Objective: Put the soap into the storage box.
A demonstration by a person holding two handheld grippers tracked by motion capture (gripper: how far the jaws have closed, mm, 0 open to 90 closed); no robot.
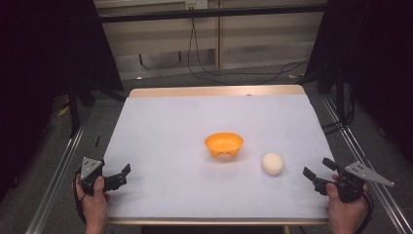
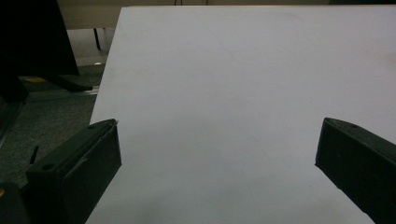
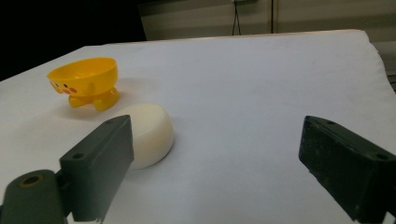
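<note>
An orange bowl (image 1: 224, 144) with small feet stands near the middle of the white table (image 1: 195, 117). A round cream-white bun-like object (image 1: 272, 163) lies just right of it and nearer the front. My right gripper (image 1: 319, 174) hovers open at the front right, a short way right of the white object. In the right gripper view the white object (image 3: 152, 133) sits beside the left jaw and the bowl (image 3: 85, 80) stands farther back left. My left gripper (image 1: 122, 174) is open at the front left edge, with bare table (image 2: 224, 93) between its jaws.
Metal rails (image 1: 56, 170) run along both sides of the table. Black stands and curtains flank it, and cables (image 1: 204, 58) trail across the floor behind the far edge.
</note>
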